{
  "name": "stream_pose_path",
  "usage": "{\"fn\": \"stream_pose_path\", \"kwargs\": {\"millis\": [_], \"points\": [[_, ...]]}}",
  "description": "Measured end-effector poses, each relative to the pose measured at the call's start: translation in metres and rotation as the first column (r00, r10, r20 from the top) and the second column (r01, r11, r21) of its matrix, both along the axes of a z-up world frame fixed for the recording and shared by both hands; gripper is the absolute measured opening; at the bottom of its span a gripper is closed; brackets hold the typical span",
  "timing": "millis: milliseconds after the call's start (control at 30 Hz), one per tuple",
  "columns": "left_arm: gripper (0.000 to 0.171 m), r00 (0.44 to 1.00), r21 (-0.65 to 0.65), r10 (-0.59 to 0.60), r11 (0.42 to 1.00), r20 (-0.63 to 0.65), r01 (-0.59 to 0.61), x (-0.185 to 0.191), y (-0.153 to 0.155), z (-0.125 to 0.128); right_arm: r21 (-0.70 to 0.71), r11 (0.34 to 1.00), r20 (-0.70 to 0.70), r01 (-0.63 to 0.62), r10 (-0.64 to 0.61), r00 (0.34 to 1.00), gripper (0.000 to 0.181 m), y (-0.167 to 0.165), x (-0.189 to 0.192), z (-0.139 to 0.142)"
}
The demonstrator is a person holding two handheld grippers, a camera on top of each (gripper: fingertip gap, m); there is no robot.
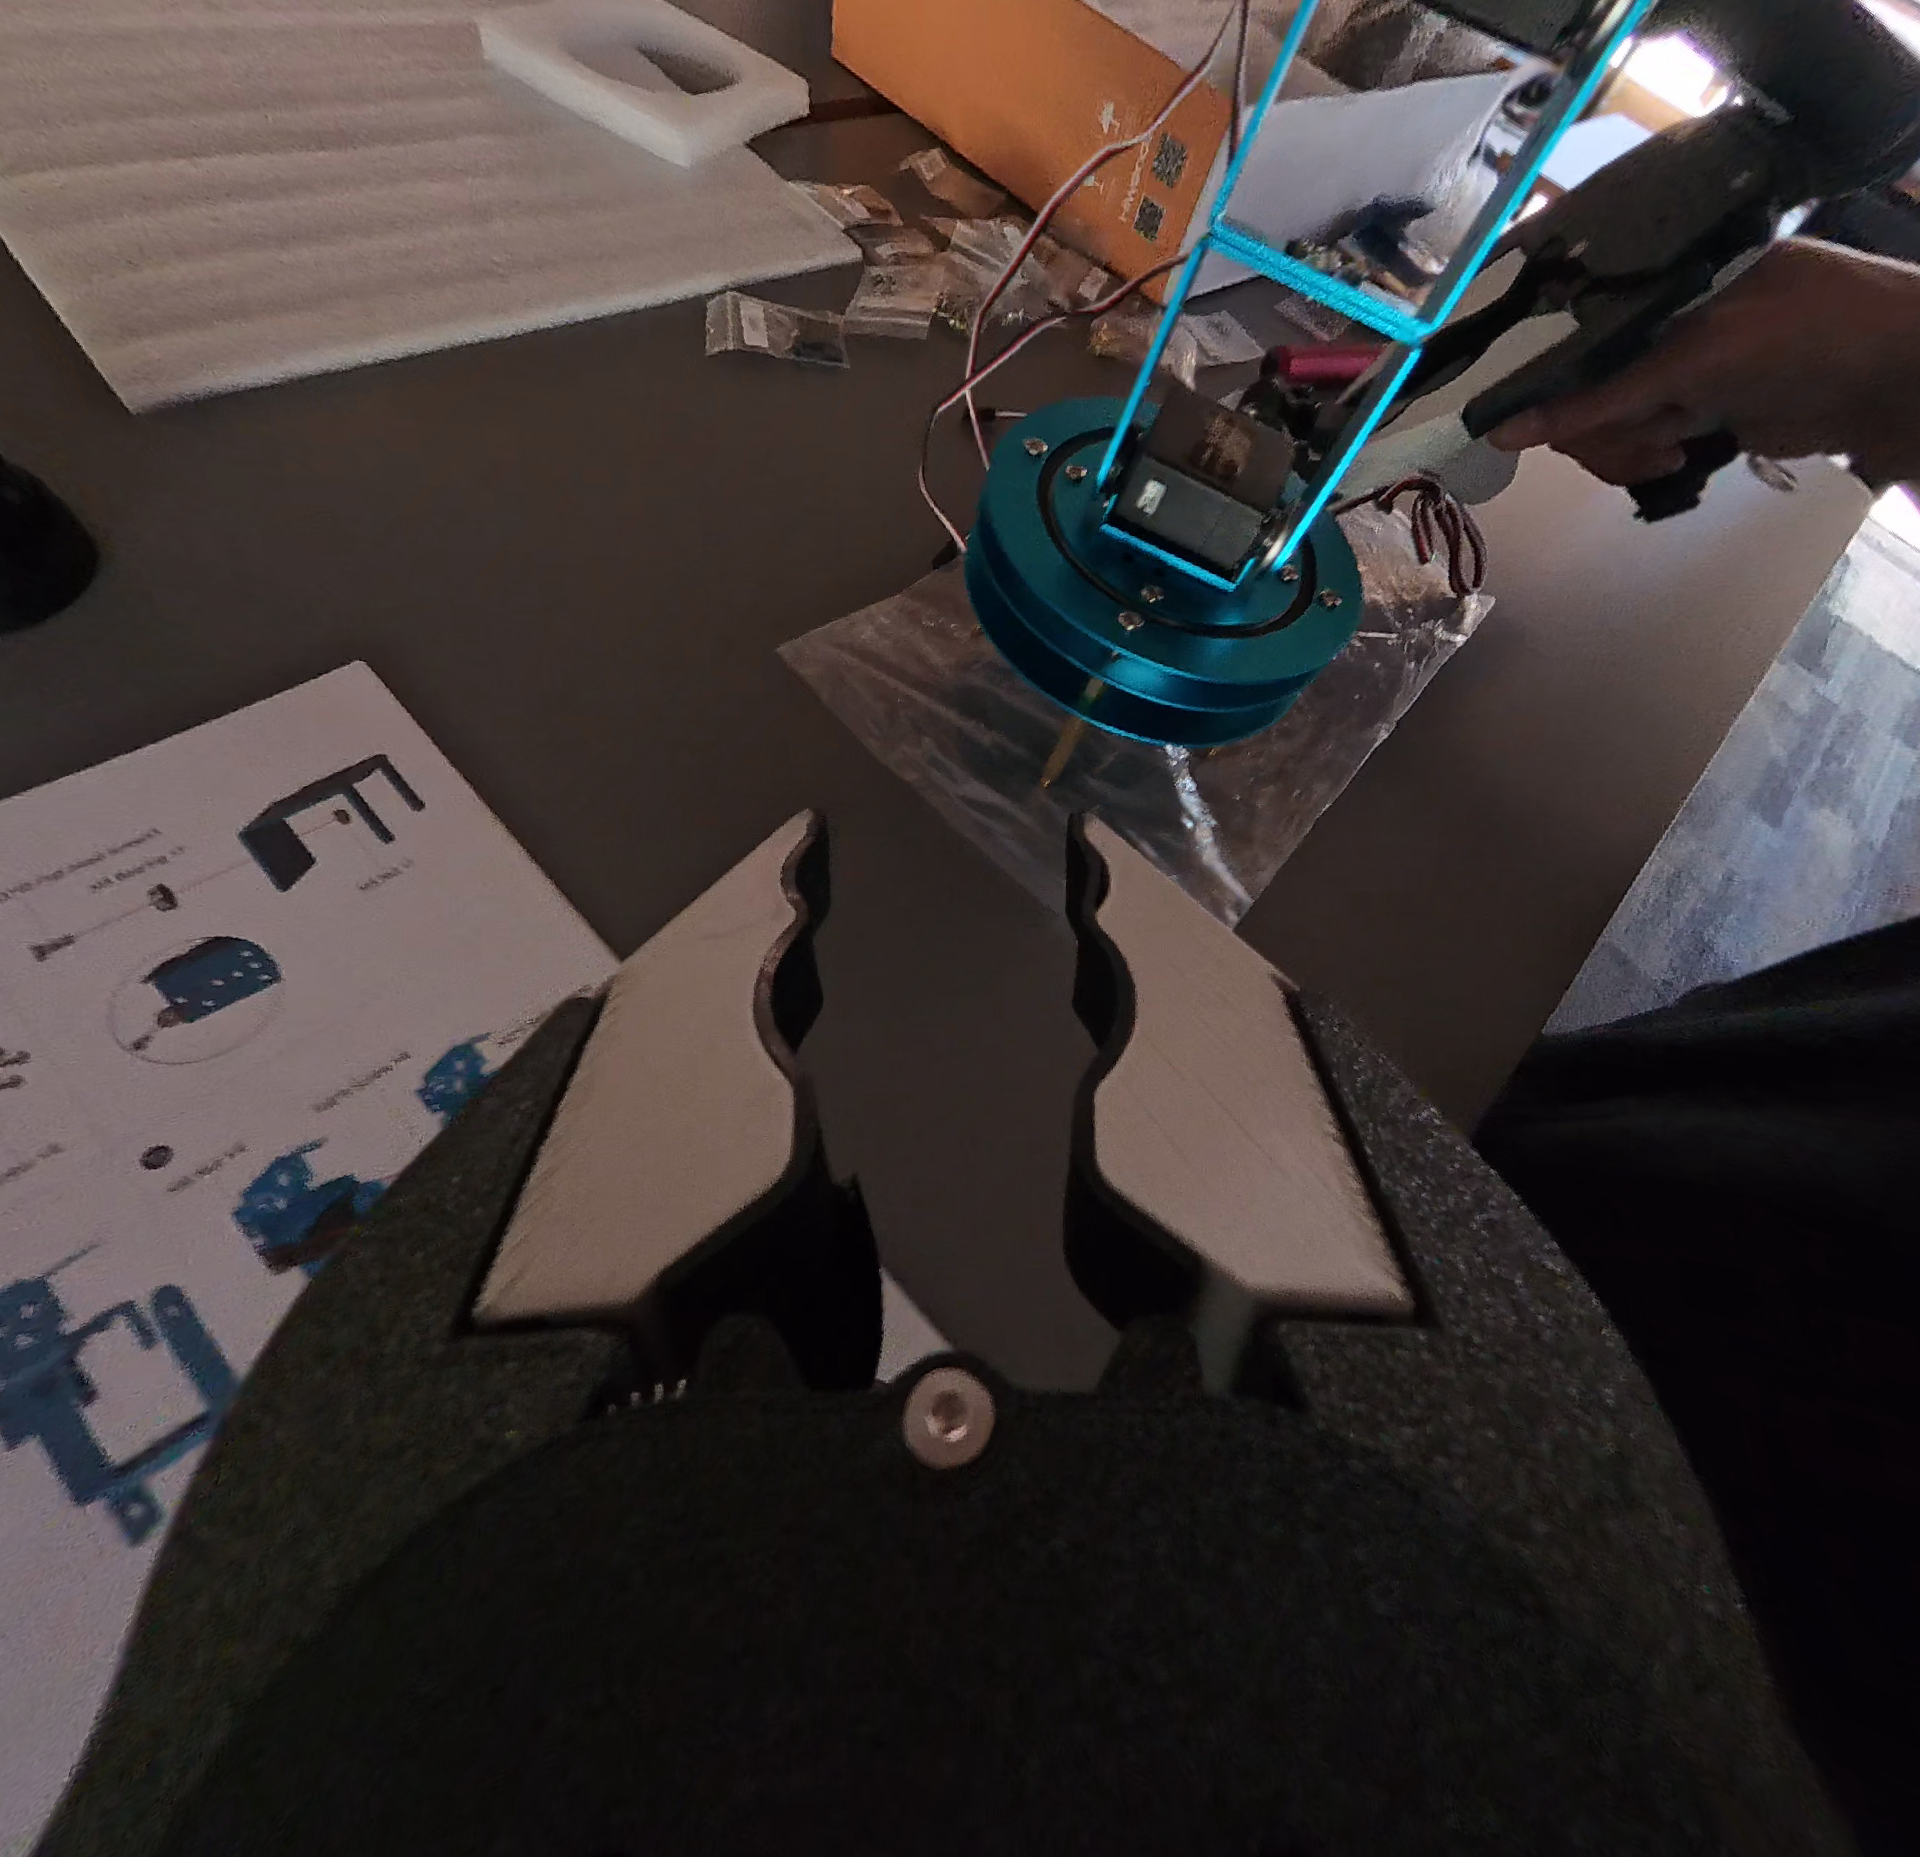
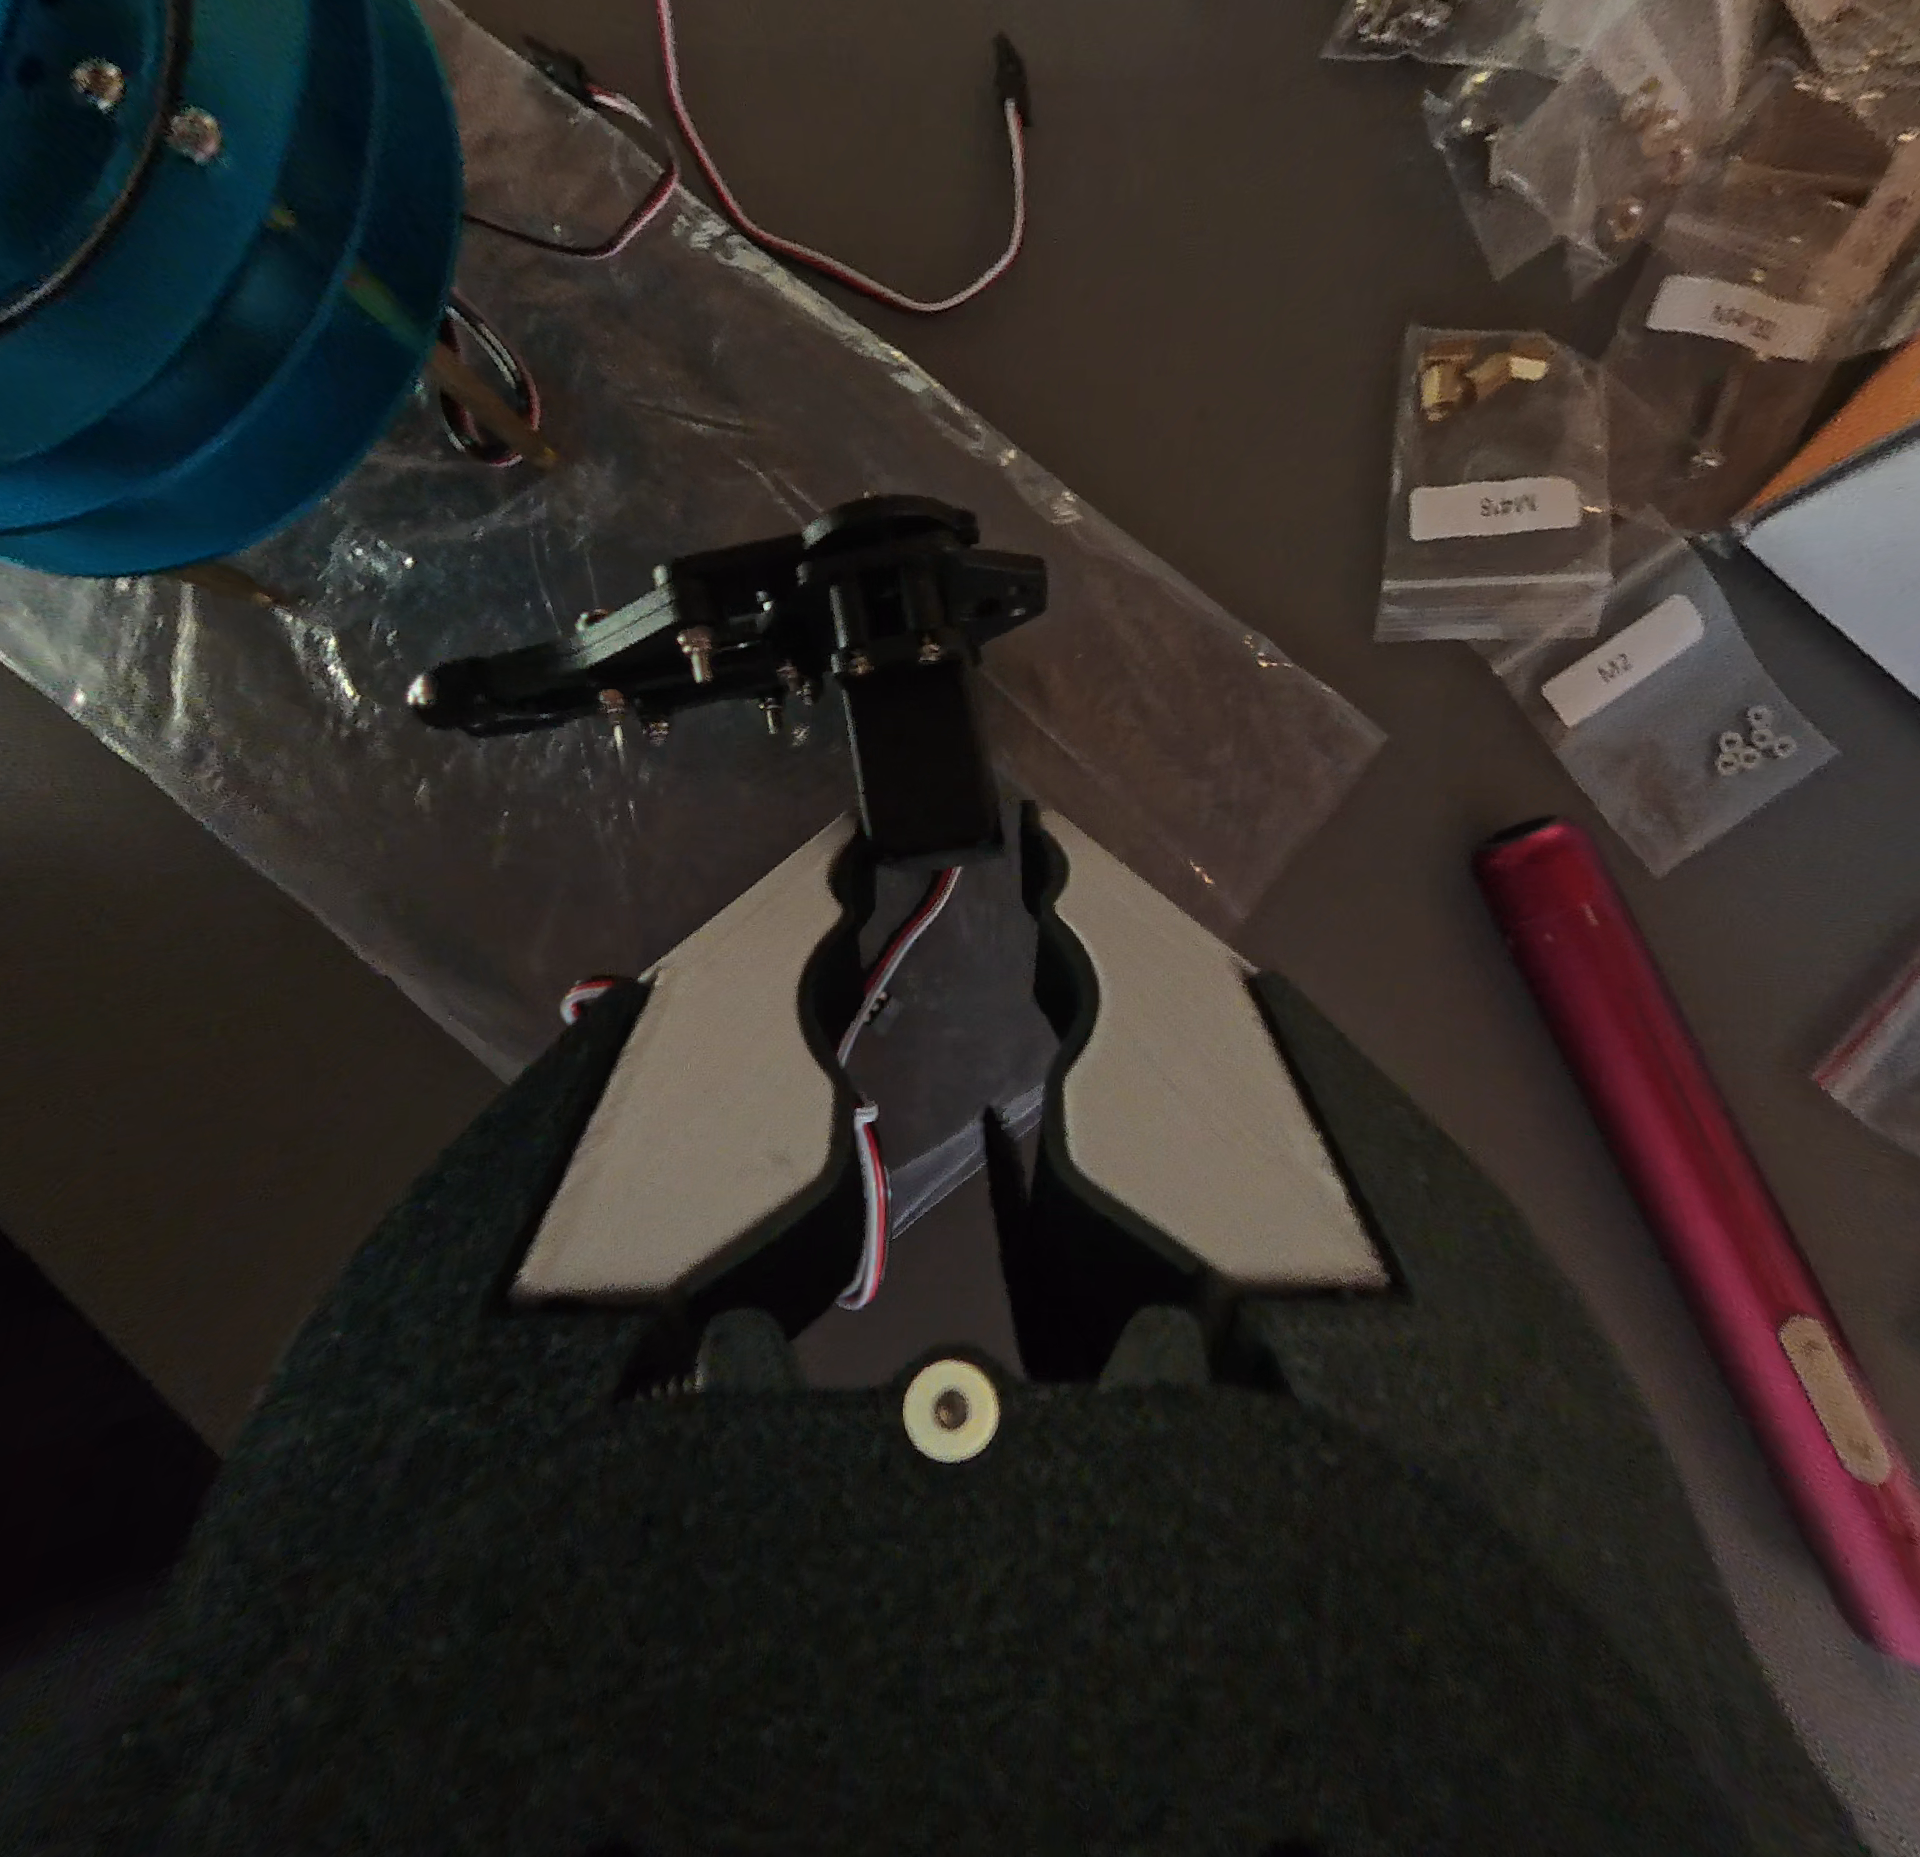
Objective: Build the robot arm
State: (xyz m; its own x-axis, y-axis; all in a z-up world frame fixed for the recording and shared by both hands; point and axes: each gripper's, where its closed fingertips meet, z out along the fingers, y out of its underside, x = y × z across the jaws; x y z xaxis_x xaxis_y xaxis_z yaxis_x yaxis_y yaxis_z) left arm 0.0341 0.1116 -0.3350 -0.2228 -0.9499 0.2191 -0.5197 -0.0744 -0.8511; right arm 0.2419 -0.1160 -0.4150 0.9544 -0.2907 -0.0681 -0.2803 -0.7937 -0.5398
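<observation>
My left gripper (image 1: 948, 836) is open and empty, low over the dark table (image 1: 582, 519). Just ahead of it a round blue base (image 1: 1158, 602) carries a black servo (image 1: 1184, 503) and a tall blue bracket (image 1: 1309, 259). The base sits tilted on brass legs over a clear plastic bag (image 1: 935, 706). My right gripper (image 2: 937, 833) is shut on the body of a black servo claw assembly (image 2: 831, 623), whose claw points left over the plastic bag (image 2: 727, 394). A white-red wire (image 2: 868, 1111) runs between its fingers. The blue base (image 2: 208, 280) is at its upper left. The right gripper also shows in the left wrist view (image 1: 1527, 363), behind the bracket.
A printed instruction sheet (image 1: 208, 976) lies at the left. A white foam sheet (image 1: 364, 197), a foam block (image 1: 644, 82) and an orange box (image 1: 1018, 93) are behind. Small hardware bags (image 2: 1496, 498) and a magenta tube (image 2: 1683, 1236) lie right. The table edge (image 1: 1558, 872) is near.
</observation>
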Motion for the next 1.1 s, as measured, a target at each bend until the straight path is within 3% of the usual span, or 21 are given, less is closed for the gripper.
{"fn": "stream_pose_path", "kwargs": {"millis": [167,367,533,700,833,900,1100], "points": [[0.045,0.998,-0.028,-0.064,0.998,-0.03,0.063,0.002,0.023,-0.008,0.008,0.994,0.053,0.105,-0.106,0.993,0.034,-0.005,0.0,0.009],[0.045,0.993,0.016,-0.103,0.994,-0.053,0.104,0.014,0.028,-0.011,0.036,0.984,0.085,0.174,-0.177,0.981,0.042,-0.021,-0.001,0.024],[0.045,0.992,-0.015,-0.116,0.993,-0.045,0.115,0.023,0.019,-0.011,0.182,0.953,0.112,0.243,-0.265,0.958,0.041,-0.029,-0.001,0.06],[0.045,0.992,-0.041,-0.118,0.992,-0.055,0.116,0.031,0.01,-0.014,0.462,0.845,-0.002,0.268,-0.302,0.953,0.036,-0.001,-0.026,0.103],[0.045,0.989,-0.055,-0.142,0.989,-0.049,0.14,0.038,-0.001,-0.012,0.607,0.747,-0.098,0.272,-0.269,0.958,0.036,0.028,-0.049,0.122],[0.045,0.986,-0.071,-0.158,0.986,-0.053,0.154,0.041,-0.006,-0.012,0.633,0.729,-0.154,0.262,-0.213,0.965,0.037,0.043,-0.064,0.121],[0.049,0.977,-0.175,-0.213,0.962,-0.012,0.208,0.048,-0.031,-0.004,0.543,0.82,-0.106,0.182,-0.148,0.983,0.05,0.067,-0.087,0.089]]}}
